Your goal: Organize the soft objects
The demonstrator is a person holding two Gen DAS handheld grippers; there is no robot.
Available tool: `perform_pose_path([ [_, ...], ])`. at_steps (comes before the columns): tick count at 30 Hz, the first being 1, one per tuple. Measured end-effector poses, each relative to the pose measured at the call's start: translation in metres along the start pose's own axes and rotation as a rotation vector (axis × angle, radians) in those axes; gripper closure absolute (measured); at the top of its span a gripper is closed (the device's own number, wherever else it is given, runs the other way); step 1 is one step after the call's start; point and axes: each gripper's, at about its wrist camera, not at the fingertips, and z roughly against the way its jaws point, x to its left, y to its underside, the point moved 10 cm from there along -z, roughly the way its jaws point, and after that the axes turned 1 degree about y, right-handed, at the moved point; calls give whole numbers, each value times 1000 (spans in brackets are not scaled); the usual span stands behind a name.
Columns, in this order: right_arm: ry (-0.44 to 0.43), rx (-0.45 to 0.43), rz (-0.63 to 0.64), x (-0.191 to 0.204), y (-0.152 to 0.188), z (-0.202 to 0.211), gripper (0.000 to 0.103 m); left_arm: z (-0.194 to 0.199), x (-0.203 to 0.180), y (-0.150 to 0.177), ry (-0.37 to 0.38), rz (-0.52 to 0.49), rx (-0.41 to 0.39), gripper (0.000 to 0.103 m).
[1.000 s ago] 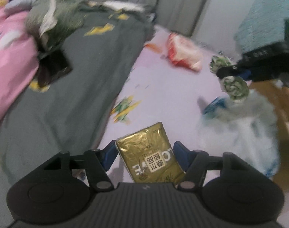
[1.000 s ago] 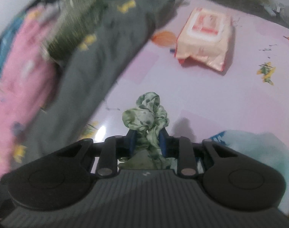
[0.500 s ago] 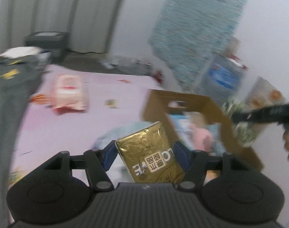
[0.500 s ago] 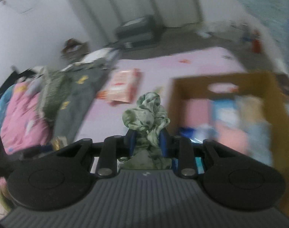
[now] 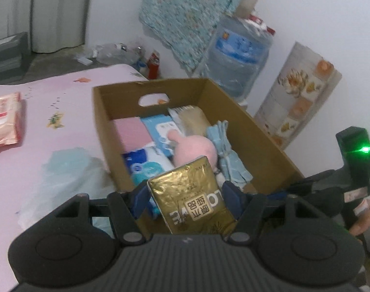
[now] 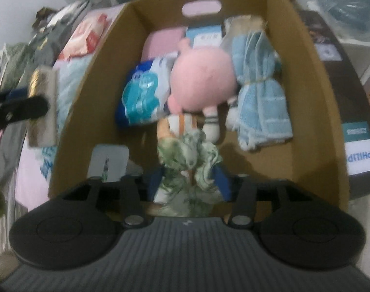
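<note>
The gold tissue pack [image 5: 191,199] sits pinched between the blue pads of the left gripper [image 5: 188,196], its printed face up, held over the near end of the cardboard box [image 5: 255,131]. In the right wrist view the same pack [image 6: 40,107] shows at the left, just outside the box's left wall, gripped by dark fingers.

The green patterned cloth [image 6: 188,160] lies bunched between the blue pads of the right gripper [image 6: 188,182], whose jaws are opening; the cloth hangs over the box's near end, and blur keeps me from telling whether the pads still press it.

Inside the box, a pink plush toy [image 6: 200,82] lies in the middle, its white feet toward the near end. A blue folded towel [image 6: 258,99] lies along the right wall, touching the plush. A blue-and-white wipes pack [image 6: 142,95] lies left of the plush, and a pink flat pack [image 6: 164,42] rests by the far wall under the handle cut-out. A small orange-and-white item sits just beyond the cloth, too blurred to name.

The box stands at the edge of a pink mat [image 5: 39,112]. A red-and-white wipes pack [image 5: 4,119] lies on the mat, well apart from the box, and a pale blue plastic bag [image 5: 68,170] lies against the box's left wall. Beyond the box stand a water jug [image 5: 236,56] and a floral roll [image 5: 297,102].
</note>
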Motion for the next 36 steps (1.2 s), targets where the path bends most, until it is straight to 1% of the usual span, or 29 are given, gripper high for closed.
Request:
perform_pose_path([
  [2,-12,-16,7,-3,2,5,47,-13,-11,-3,9,-14,22,37],
  [4,-50,-69,-22,-7,-3,18,39,-25,-22,-4,18,-31,47,37],
  [5,-73,-100,-44,-9,-6,27,38,-31,-28,-4,24,-37,59,37],
  [8,-140,-231,-132,-24,-5,61,31,-55,-49,-3,53,-48,112,37],
  [11,-174,-349,-212,-42,8,91,27,-80,-74,0,81,-60,156,37],
  [14,-164,-424,-295,-62,31,105,26,-102,-102,2,116,-77,174,36],
  [16,-153,-450,-343,-73,47,112,25,-112,-116,4,134,-89,176,31],
  [17,-144,-458,-365,-80,54,112,25,-115,-120,6,131,-95,178,23],
  [18,-135,-464,-385,-86,60,112,25,-118,-122,7,117,-99,175,20],
  [20,-116,-475,-430,-98,74,111,25,-117,-123,9,104,-104,168,20],
  [24,-121,-499,-510,-114,95,109,24,-96,-113,6,93,-88,151,20],
  [25,-128,-506,-524,-115,97,108,24,-87,-109,4,84,-85,135,20],
  [27,-134,-525,-550,-116,102,107,24,-67,-97,-1,59,-70,98,15],
  [29,-120,-538,-548,-111,102,104,24,-43,-87,-5,40,-61,52,13],
  [33,-88,-563,-505,-89,94,104,21,17,-53,-7,-53,-46,-83,1],
  [36,-72,-593,-458,-68,84,110,12,57,-19,1,-142,-11,-151,0],
])
